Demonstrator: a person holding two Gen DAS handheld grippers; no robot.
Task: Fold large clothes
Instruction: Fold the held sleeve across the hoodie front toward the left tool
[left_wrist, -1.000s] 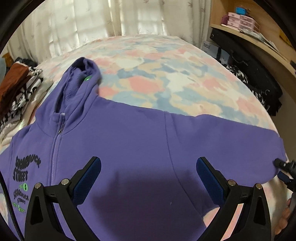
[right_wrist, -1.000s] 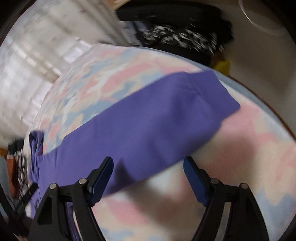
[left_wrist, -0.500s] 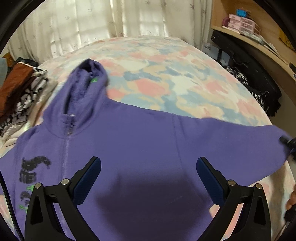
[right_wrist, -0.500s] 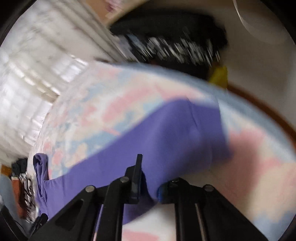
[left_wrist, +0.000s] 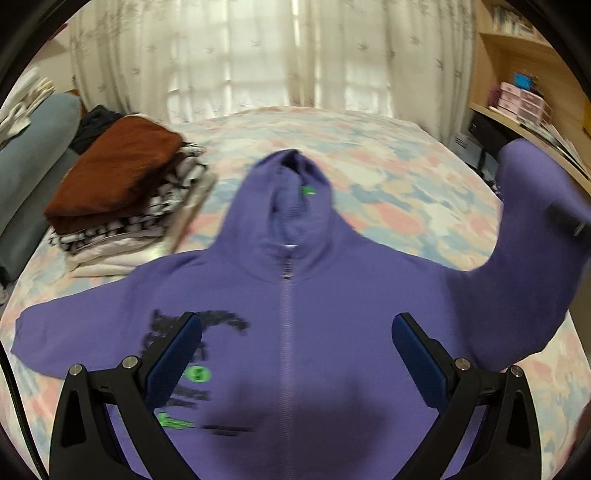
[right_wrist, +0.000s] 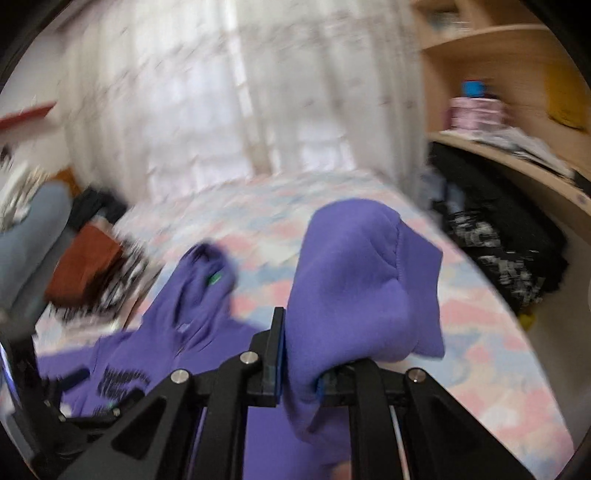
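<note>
Left wrist view
Left gripper: spread wide, nothing between the pads, above the hoodie's chest.
Hoodie: purple, zipped, front up on the bed; hood at 12 o'clock, one sleeve flat toward 9 o'clock.
Sleeve: lifted off the bed at 2 o'clock, a dark gripper tip on it.
Pile: folded clothes at 10 o'clock, brown one on top.
Shelf: at 2 o'clock, pink boxes on it.

Right wrist view (blurred)
Right gripper: clamped narrow on the sleeve, which bunches up above the jaws.
Hoodie: body at 8 o'clock on the bed.
Pile: at 9 o'clock.
Shelf: at 2 o'clock, holding pink boxes and papers; dark clothes beneath.
</note>
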